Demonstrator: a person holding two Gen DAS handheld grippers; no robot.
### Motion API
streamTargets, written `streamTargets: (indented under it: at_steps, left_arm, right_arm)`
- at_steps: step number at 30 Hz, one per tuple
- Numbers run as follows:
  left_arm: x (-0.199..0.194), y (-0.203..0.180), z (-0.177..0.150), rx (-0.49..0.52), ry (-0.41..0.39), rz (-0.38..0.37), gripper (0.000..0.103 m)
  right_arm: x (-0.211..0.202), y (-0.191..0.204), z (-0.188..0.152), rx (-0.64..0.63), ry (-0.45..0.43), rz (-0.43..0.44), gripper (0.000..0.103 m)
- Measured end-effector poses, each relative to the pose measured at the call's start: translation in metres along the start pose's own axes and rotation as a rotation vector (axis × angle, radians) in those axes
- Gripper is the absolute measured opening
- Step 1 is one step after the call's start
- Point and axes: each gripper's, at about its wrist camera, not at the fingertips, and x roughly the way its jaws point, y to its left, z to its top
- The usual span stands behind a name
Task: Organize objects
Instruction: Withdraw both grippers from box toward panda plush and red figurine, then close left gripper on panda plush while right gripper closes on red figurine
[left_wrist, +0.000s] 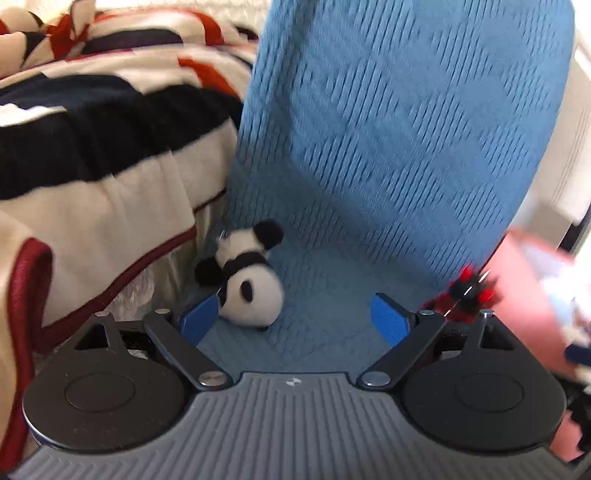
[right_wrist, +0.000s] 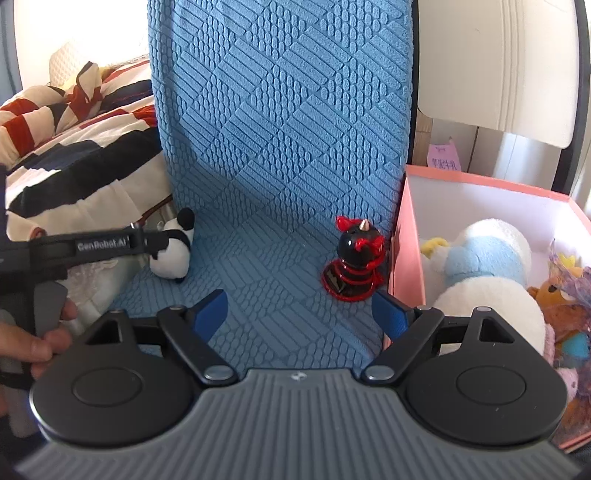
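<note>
On the blue textured seat, two small toys wait to be tidied: a panda plush at the seat's left edge beside the striped blanket, and a black and red figurine standing upright near the right edge, just beside the pink box. That box already holds a large white and pale-blue plush and other soft toys, so it looks like the place both items should go.

The left gripper has its jaws spread wide with nothing between the pads; the panda sits just ahead of its left finger, apparently touching or nearly so. The right gripper is likewise wide and empty, with the figurine ahead and slightly to the right of its gap.

The panda is probably very light and squashy, so a grip across its round white body should hold; the pads will sink in before they bite. The figurine looks hard, glossy and possibly brittle, with thin bows and a small horn on top. It could slip or tip, so taking it low around the wider skirt seems safer than the head.
</note>
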Motion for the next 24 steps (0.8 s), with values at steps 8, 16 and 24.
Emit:
streamTargets:
  at_steps: [8,16,24]
  left_arm:
    - [0.033,0.013,0.009,-0.036,0.058,0.037,0.092]
    - [0.054,0.020,0.018,-0.064,0.100,0.059,0.091]
    - [0.064,0.025,0.026,-0.084,0.110,0.023,0.080]
  right_arm:
    - [0.037,0.015,0.005,-0.061,-0.007,-0.003,0.078]
    - [0.076,0.012,0.016,-0.131,-0.042,-0.137,0.070]
    - [0.113,0.010,0.018,-0.237,-0.046,-0.316,0.070]
